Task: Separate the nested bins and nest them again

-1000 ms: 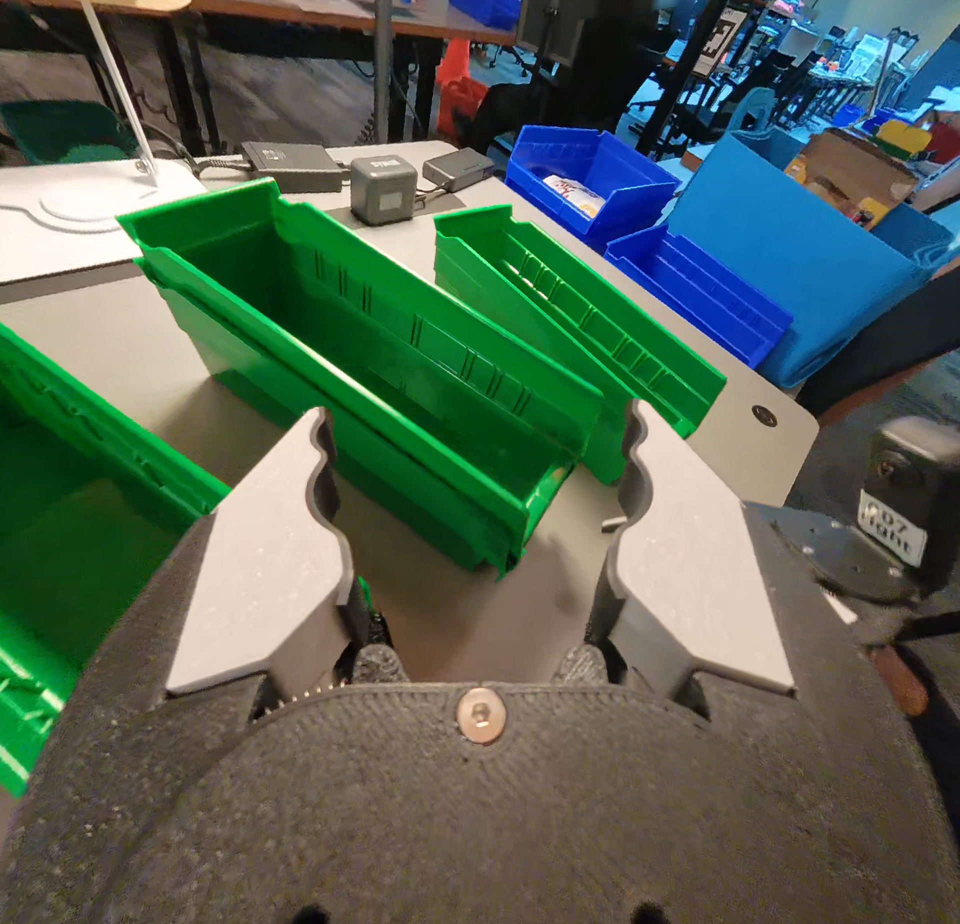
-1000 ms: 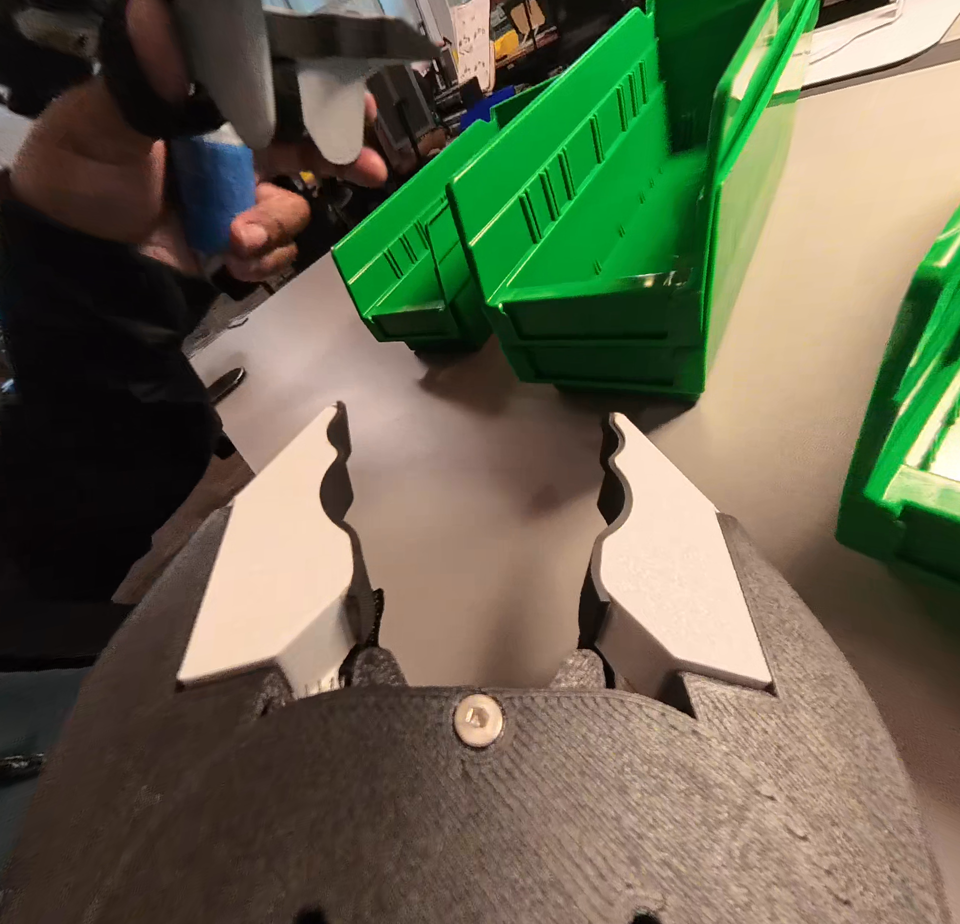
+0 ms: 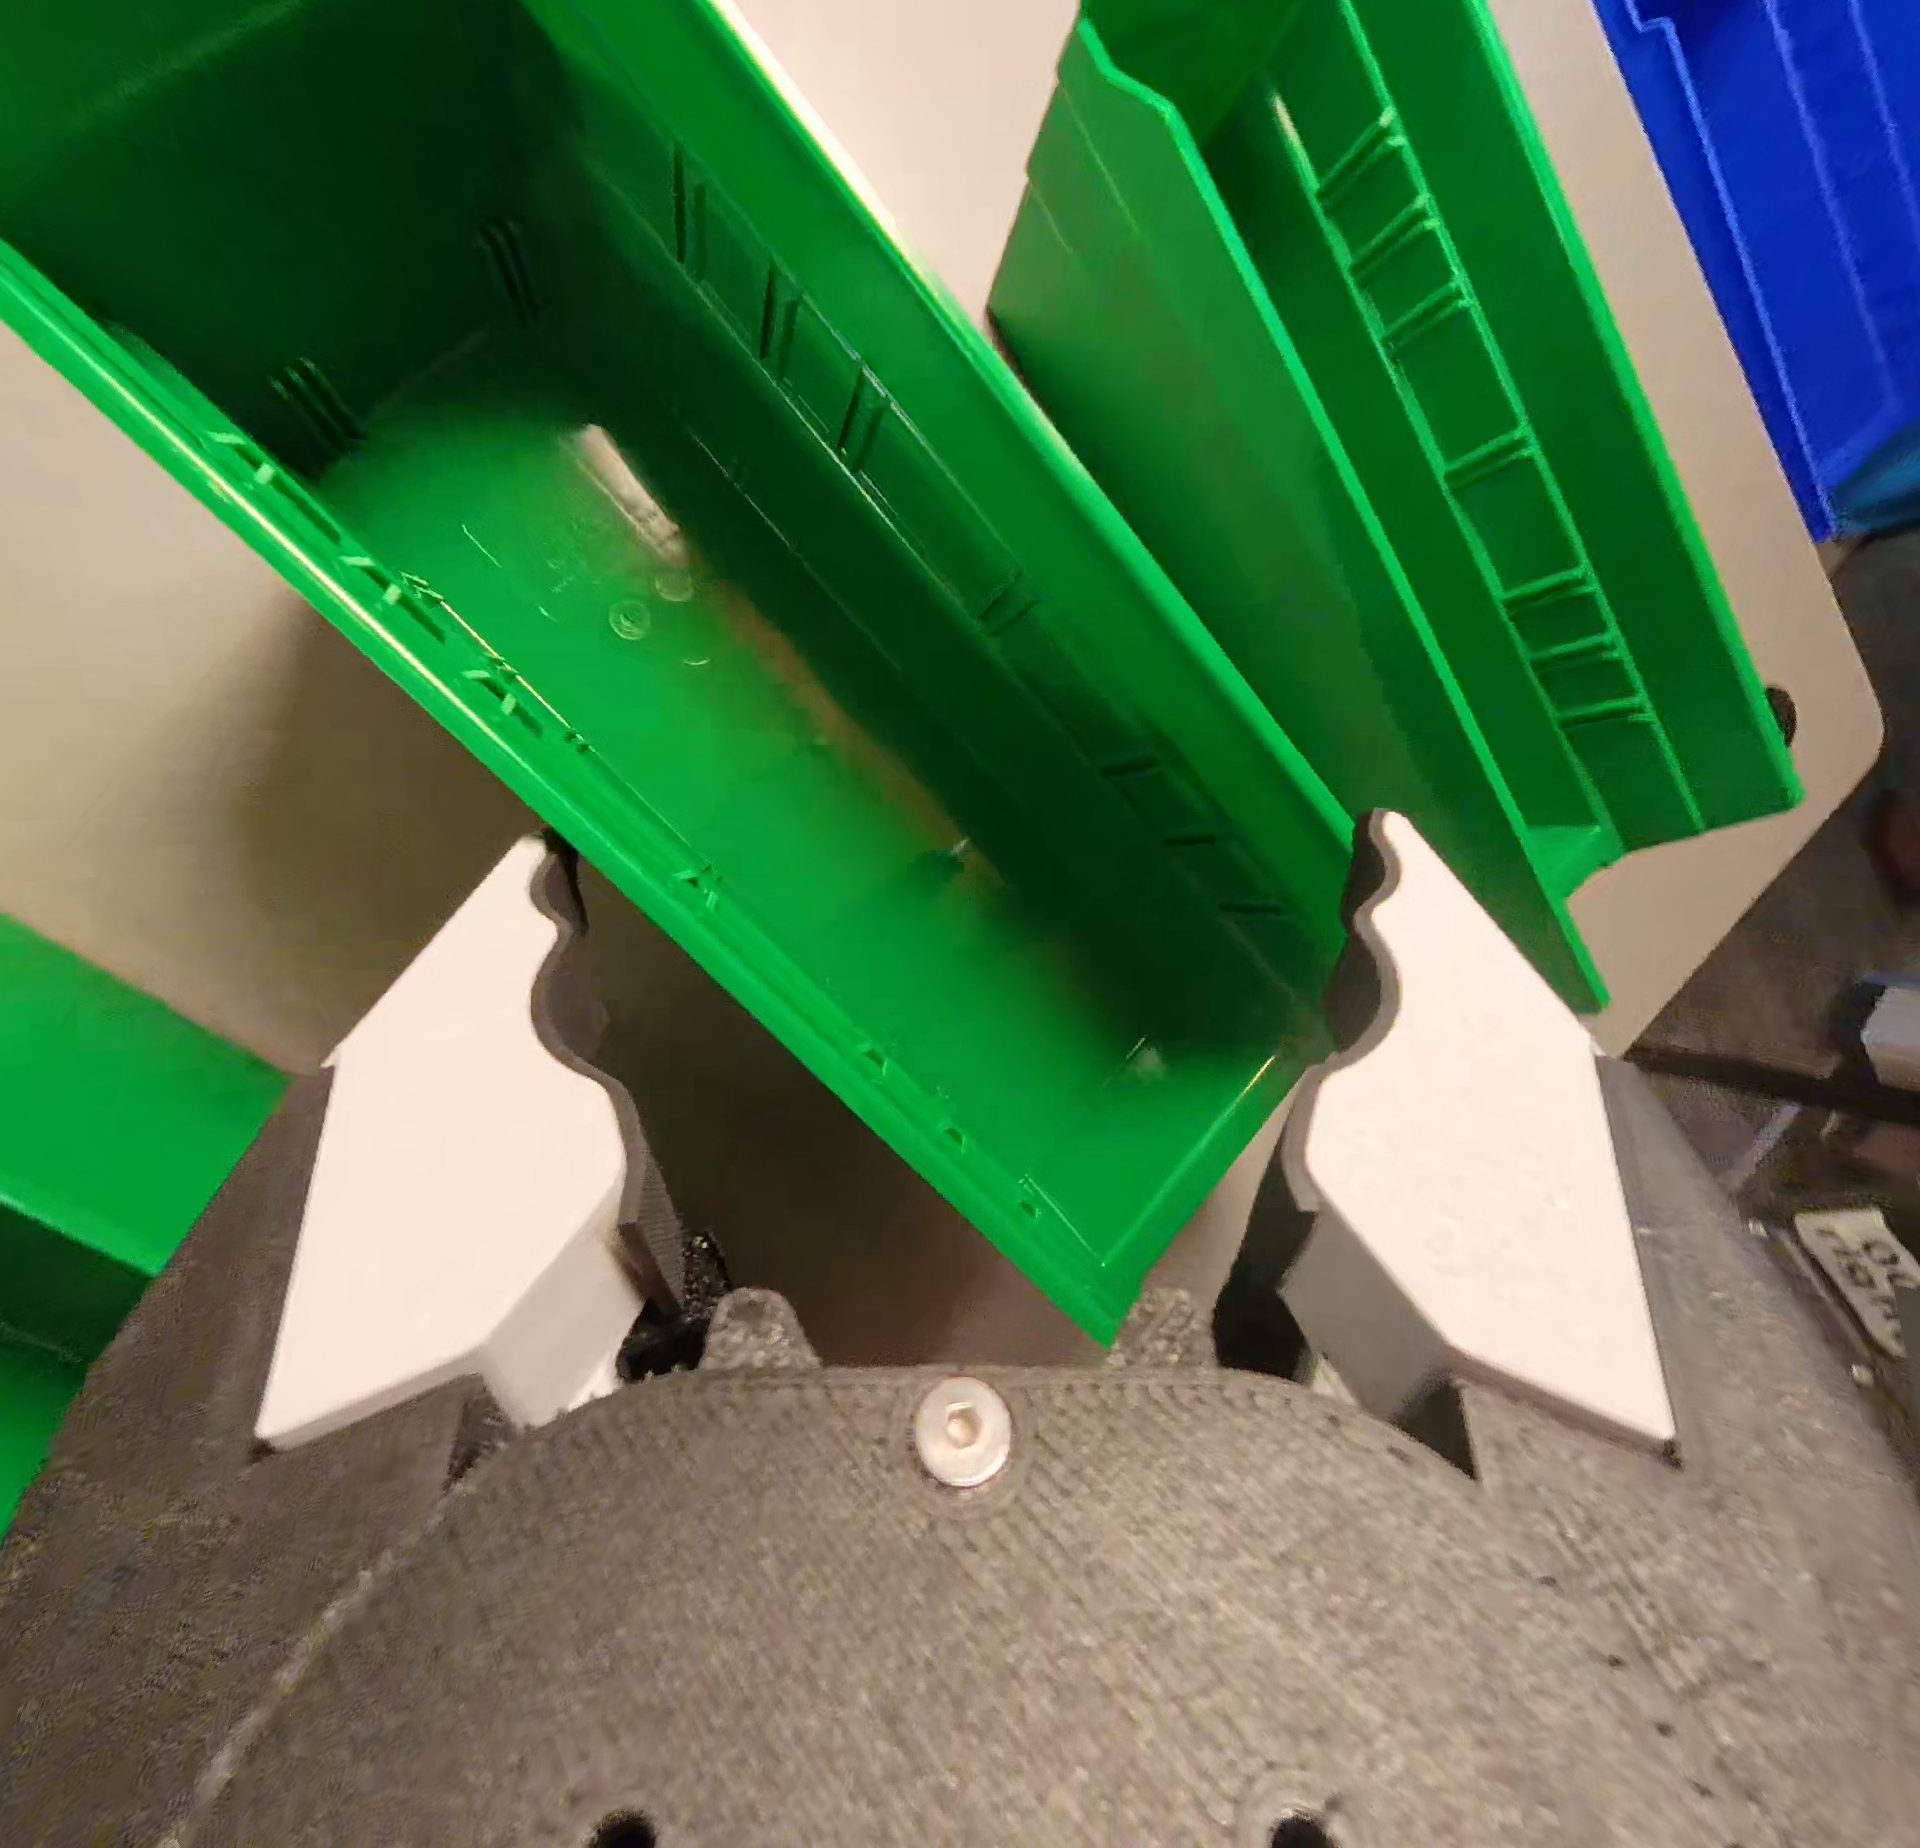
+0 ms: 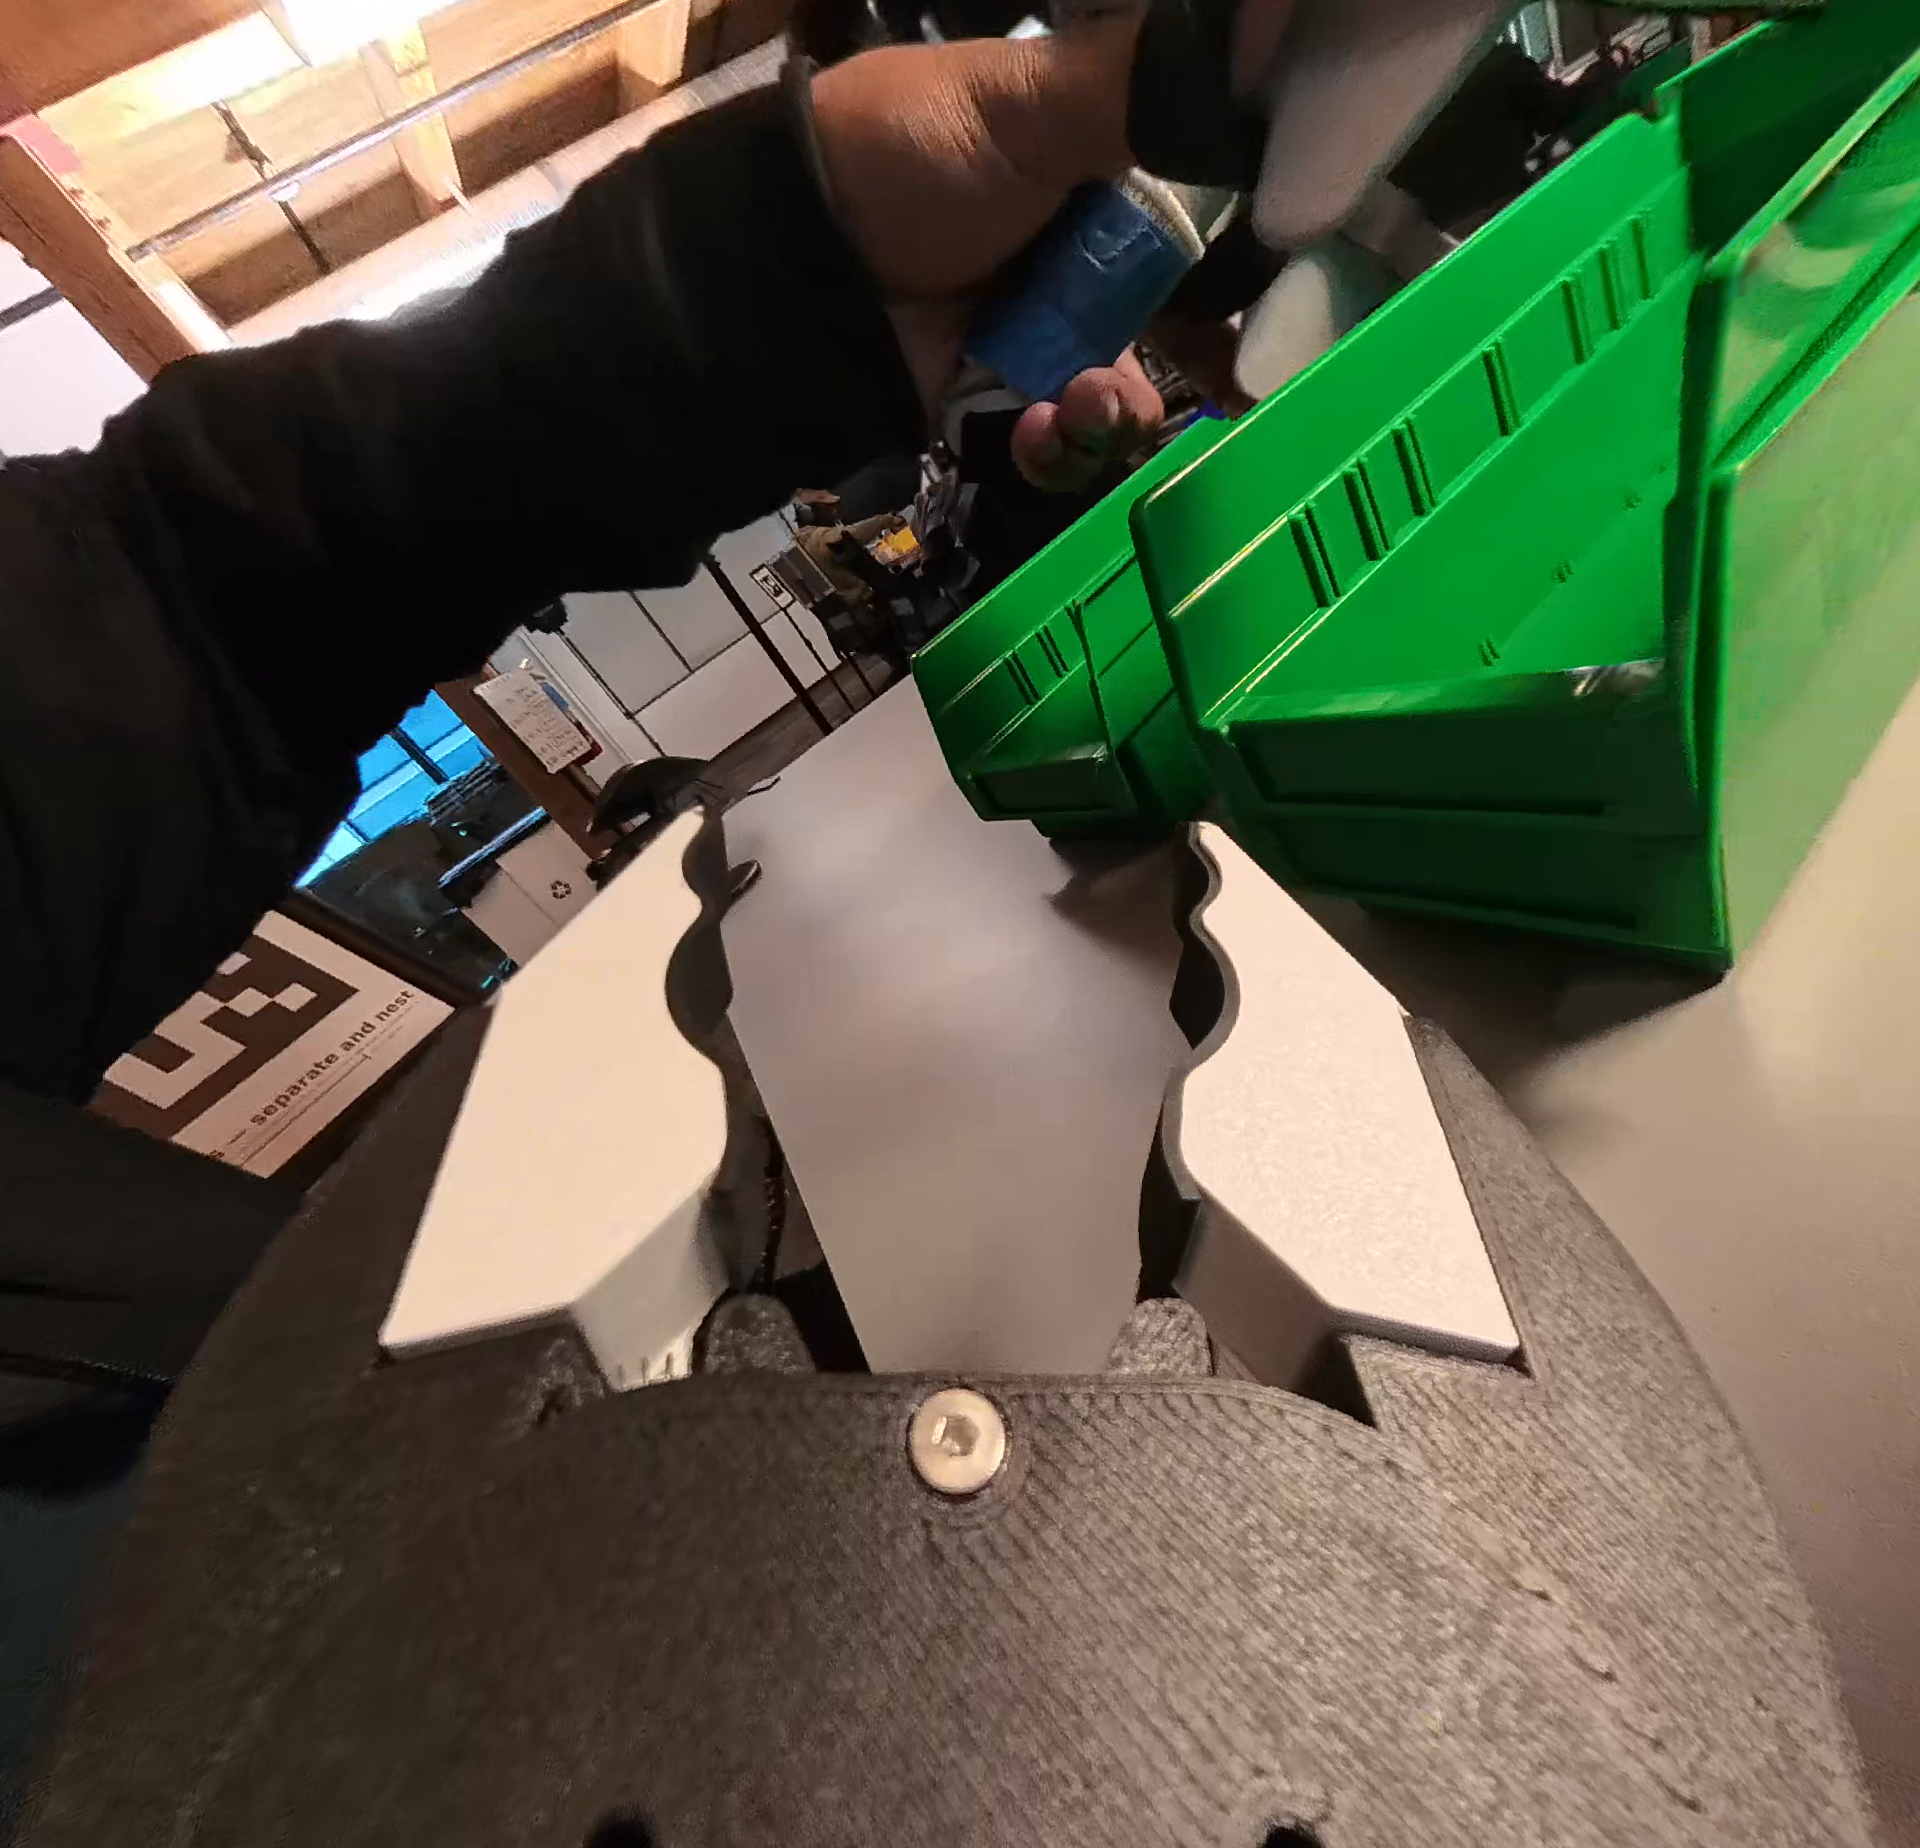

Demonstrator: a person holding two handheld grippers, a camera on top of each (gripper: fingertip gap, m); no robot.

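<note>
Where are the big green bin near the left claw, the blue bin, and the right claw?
big green bin (image 3: 727,718), left wrist view, its inner floor.
blue bin (image 3: 1787,188), left wrist view, its side wall.
right claw (image 4: 945,842), right wrist view, midway between the open fingertips.

Left wrist view: large bin (image 3: 727,510) runs diagonally from upper left to lower centre of the frame, its near end between the left gripper (image 3: 961,925) fingers. Second bin (image 3: 1403,468) lies upper right, beside it on the table (image 3: 187,676). Third bin (image 3: 94,1123) at left edge. Another bin (image 3: 1797,188) far upper right.
</note>
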